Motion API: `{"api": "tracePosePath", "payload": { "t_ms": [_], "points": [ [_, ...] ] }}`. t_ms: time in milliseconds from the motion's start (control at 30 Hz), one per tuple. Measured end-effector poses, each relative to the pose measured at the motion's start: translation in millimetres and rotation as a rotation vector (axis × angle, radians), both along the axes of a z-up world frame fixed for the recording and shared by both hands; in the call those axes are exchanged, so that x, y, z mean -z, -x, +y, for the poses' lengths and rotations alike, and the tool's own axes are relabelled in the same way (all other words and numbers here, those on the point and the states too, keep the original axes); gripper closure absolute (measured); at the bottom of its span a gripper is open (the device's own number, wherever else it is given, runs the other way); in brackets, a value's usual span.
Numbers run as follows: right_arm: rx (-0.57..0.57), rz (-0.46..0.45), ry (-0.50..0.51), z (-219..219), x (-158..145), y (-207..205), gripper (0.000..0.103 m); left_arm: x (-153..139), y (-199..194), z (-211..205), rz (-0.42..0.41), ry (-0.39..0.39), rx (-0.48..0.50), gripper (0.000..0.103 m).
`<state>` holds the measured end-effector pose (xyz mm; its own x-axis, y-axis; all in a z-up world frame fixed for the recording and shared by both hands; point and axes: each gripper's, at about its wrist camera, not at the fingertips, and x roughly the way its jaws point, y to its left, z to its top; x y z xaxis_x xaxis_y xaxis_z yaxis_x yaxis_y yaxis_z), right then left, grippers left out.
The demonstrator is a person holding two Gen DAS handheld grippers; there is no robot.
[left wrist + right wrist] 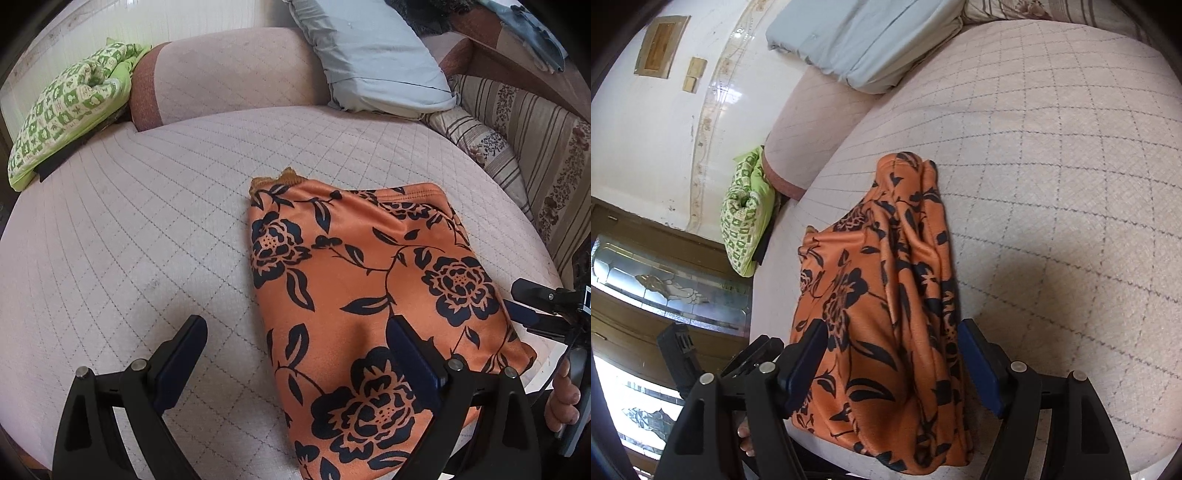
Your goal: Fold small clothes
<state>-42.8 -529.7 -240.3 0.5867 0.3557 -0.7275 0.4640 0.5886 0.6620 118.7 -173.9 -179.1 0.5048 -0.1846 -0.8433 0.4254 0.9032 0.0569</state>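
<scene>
Lying on the quilted sofa seat (147, 229) is an orange flowered cloth (369, 280). Left gripper (295, 354) and right gripper (892, 354) both gape wide over it, holding nothing.

- an orange garment with a dark floral print (882, 310) lies bunched and folded on a pale quilted sofa seat (1052, 184), running from the near edge toward the middle.
- the right gripper (892, 354) is spread wide, its two fingers on either side of the garment's near part; whether they touch the cloth is unclear.
- a green-and-white patterned cushion (746, 218) sits at the seat's left end, beside the rounded armrest (812, 125).
- a light blue pillow (864, 40) rests at the top, on the far part of the sofa.
- part of the left gripper (687, 354) shows at lower left, beyond the seat edge.
- a white wall (646, 140) with small framed plaques rises at left.
</scene>
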Motion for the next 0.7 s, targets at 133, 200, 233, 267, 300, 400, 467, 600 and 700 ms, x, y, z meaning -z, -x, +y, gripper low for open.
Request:
{"api": "tracePosePath", "payload": {
  "t_ms": [133, 200, 233, 267, 300, 400, 467, 600, 700],
  "points": [
    [-0.002, -0.010, -0.002, 3, -2, 0, 0.028, -2, 1, 0, -0.005, -0.010, -0.010, 0.005],
    [0.001, -0.007, -0.002, 3, -2, 1, 0.028, -1, 1, 0, -0.002, -0.017, -0.019, 0.005],
    [0.003, -0.008, -0.003, 2, -3, 1, 0.028, -2, 1, 0, -0.002, -0.016, -0.021, 0.005],
    [0.005, -0.010, -0.004, 1, -3, 3, 0.028, -2, 1, 0, -0.005, -0.016, -0.023, 0.005],
    [0.008, -0.012, -0.006, -1, -3, 4, 0.028, -2, 1, 0, -0.007, -0.019, -0.025, 0.005],
    [0.019, -0.013, -0.015, -7, -3, 7, 0.028, -1, 0, -2, -0.007, -0.025, -0.024, 0.005],
    [0.024, -0.016, -0.020, -10, -2, 9, 0.028, 1, -2, -4, -0.007, -0.033, -0.023, 0.005],
    [0.029, -0.021, -0.026, -14, -2, 12, 0.028, 4, -5, -6, -0.003, -0.032, -0.024, 0.005],
    [0.028, -0.018, -0.033, -14, -1, 10, 0.027, 8, -7, -6, 0.007, -0.034, -0.027, 0.005]
  ]
}}
